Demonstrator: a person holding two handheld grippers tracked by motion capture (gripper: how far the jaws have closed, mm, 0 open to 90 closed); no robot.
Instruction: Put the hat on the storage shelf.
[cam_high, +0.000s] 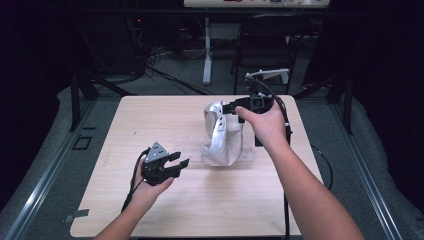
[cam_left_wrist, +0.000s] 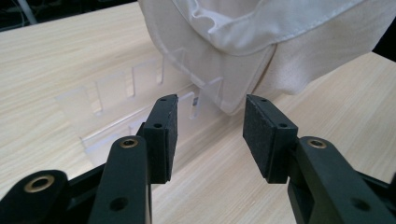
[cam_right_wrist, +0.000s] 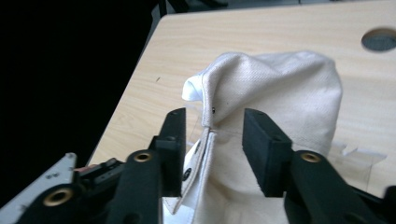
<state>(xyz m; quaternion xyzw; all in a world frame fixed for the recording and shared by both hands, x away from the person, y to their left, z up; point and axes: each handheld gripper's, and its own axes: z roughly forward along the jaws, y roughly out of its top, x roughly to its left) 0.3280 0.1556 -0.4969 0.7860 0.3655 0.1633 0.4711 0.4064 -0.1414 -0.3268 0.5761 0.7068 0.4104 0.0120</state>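
A cream cloth bag (cam_high: 222, 135) stands crumpled on a clear slotted plastic rack (cam_high: 185, 145) at the middle right of the table. My right gripper (cam_high: 227, 107) is at the bag's top edge. In the right gripper view its jaws (cam_right_wrist: 212, 144) stand apart, with the bag's seamed rim (cam_right_wrist: 208, 107) between them and neither pad pressing on it. My left gripper (cam_high: 182, 161) hovers open to the left of the bag, low over the table. In the left gripper view the rack's slots (cam_left_wrist: 116, 88) and the bag's lower corner (cam_left_wrist: 233, 100) lie just beyond its open jaws (cam_left_wrist: 210, 133).
The wooden table (cam_high: 150, 120) has bare room at the left and front. A round hole (cam_right_wrist: 380, 39) shows in the tabletop beyond the bag. Behind the table stand a dark chair (cam_high: 265, 45) and a white desk leg (cam_high: 206, 50) with cables on the floor.
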